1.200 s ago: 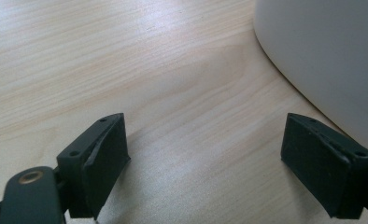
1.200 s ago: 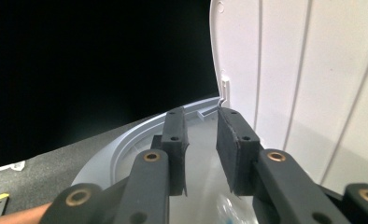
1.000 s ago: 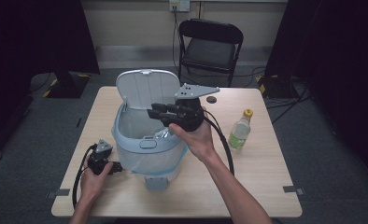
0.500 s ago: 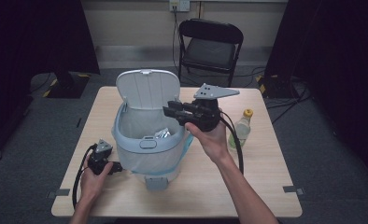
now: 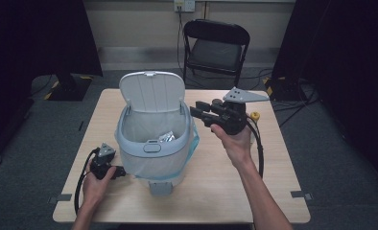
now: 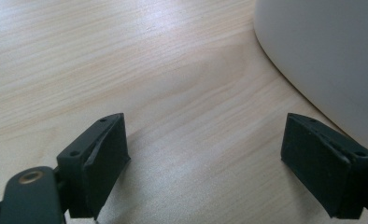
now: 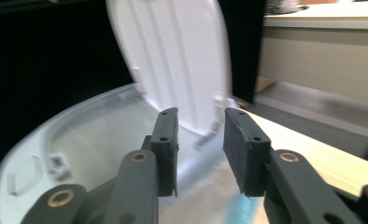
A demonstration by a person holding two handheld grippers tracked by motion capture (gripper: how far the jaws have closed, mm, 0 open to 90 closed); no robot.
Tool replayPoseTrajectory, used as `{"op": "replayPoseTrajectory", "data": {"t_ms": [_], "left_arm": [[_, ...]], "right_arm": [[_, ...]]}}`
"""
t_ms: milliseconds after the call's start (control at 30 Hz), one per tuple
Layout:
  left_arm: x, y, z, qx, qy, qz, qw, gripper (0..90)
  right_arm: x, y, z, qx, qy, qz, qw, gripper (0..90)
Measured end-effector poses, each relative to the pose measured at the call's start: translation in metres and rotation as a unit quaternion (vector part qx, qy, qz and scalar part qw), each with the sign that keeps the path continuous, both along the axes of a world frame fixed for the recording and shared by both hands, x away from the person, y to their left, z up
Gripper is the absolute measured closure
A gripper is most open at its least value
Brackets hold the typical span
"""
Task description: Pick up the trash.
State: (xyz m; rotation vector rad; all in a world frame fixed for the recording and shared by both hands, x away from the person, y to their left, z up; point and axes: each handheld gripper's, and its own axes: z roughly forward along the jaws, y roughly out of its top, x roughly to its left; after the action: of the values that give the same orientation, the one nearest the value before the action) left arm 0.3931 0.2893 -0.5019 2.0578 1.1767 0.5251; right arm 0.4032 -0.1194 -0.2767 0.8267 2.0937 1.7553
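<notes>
a pale grey-blue bin (image 5: 151, 148) stands on the wooden counter (image 5: 216, 177), a little left of the middle, with its lid (image 5: 151, 93) raised upright at the far side. it has a thin liner, and a bit of blue liner hangs over the right rim. inside the bin lies some crumpled shiny waste (image 5: 167, 137). the right gripper (image 5: 196, 111) is held above the counter, just to the right of the bin's rim, and it points left toward the bin. in the right gripper view its jaws stand partly apart, a narrow gap between them, and nothing is between the pads; they have just been opening, and the open bin and its lid are in front of them. behind the right hand (image 5: 235, 141) a bottle with a yellow cap (image 5: 255, 115) stands on the counter, mostly hidden. the left gripper (image 5: 121, 171) rests low on the counter at the near left of the bin, held by the left hand (image 5: 98, 179). in the left gripper view its jaws are wide apart and empty, over bare wood, with the bin's wall just beside the right jaw. a black folding chair (image 5: 216, 45) stands beyond the far edge.
</notes>
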Motion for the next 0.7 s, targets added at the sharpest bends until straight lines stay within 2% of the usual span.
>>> {"op": "replayPoseTrajectory", "data": {"t_ms": [133,300,433,700], "left_arm": [[0.0,0.0,0.0,0.0,0.0,0.0,1.0,14.1],[0.0,0.0,0.0,0.0,0.0,0.0,1.0,14.1],[0.0,0.0,0.0,0.0,0.0,0.0,1.0,14.1],[0.0,0.0,0.0,0.0,0.0,0.0,1.0,14.1]], "right_arm": [[-0.001,-0.014,-0.004,-0.004,-0.004,-0.025,0.9997,62.3],[-0.002,-0.031,-0.014,-0.011,0.002,-0.052,0.9986,60.9],[-0.004,-0.037,-0.027,-0.019,0.013,-0.061,0.9979,59.6],[-0.01,-0.052,-0.06,-0.017,0.05,-0.079,0.9954,56.7]]}}
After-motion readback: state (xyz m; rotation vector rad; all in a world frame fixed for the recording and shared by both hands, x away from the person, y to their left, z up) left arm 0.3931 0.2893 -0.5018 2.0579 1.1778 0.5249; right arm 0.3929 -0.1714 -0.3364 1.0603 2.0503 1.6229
